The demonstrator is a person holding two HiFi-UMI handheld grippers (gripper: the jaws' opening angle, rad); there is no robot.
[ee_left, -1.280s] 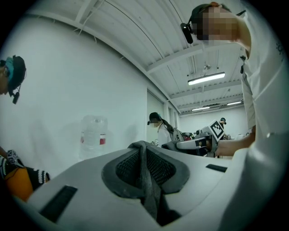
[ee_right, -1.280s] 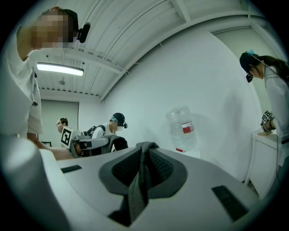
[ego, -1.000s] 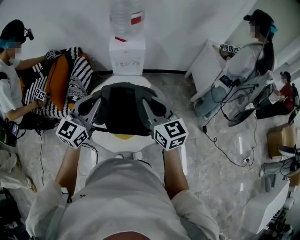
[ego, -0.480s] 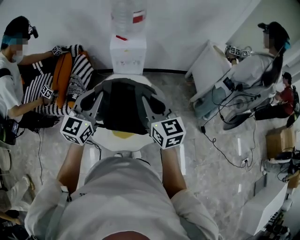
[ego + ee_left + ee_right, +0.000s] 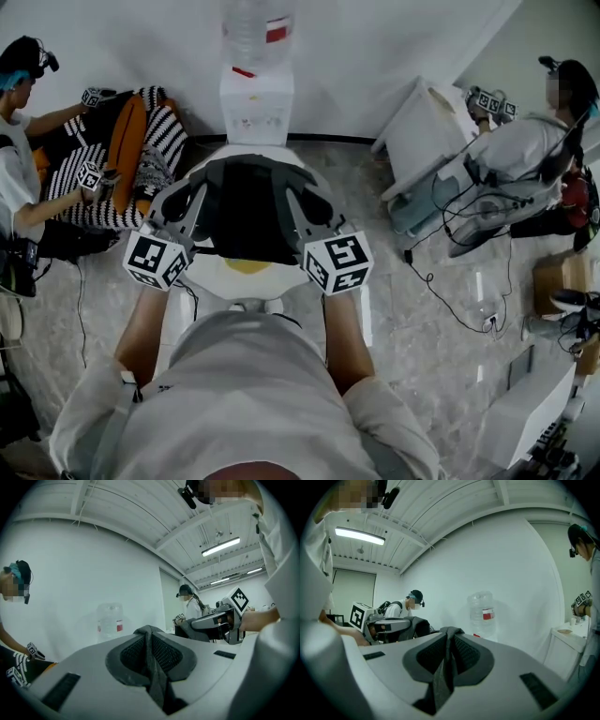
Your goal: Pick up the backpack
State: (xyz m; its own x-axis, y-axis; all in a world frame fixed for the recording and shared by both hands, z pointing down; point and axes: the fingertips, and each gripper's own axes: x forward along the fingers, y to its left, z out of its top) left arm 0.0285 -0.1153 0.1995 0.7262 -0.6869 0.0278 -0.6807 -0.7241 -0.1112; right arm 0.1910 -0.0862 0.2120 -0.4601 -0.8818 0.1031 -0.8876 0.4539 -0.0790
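Observation:
A black backpack (image 5: 246, 220) hangs between my two grippers in front of me, above a small white table (image 5: 211, 281). My left gripper (image 5: 190, 199) is shut on its left grey shoulder strap (image 5: 176, 208), my right gripper (image 5: 304, 199) on the right strap (image 5: 317, 208). In the left gripper view the dark strap (image 5: 155, 681) is pinched between the pads of the left gripper (image 5: 150, 641); the right gripper (image 5: 224, 623) shows beyond. The right gripper view likewise has the right gripper (image 5: 449, 641) clamped on a strap (image 5: 440, 681).
A white water dispenser (image 5: 255, 108) stands against the wall behind the table. A striped seat (image 5: 159, 141) and a person (image 5: 19, 178) are at the left. Another person (image 5: 525, 150), floor cables (image 5: 450, 300) and a cardboard box (image 5: 562, 277) are at the right.
Both grippers keep their hold on the straps and the backpack hangs where it was. The people at the left and right have shifted.

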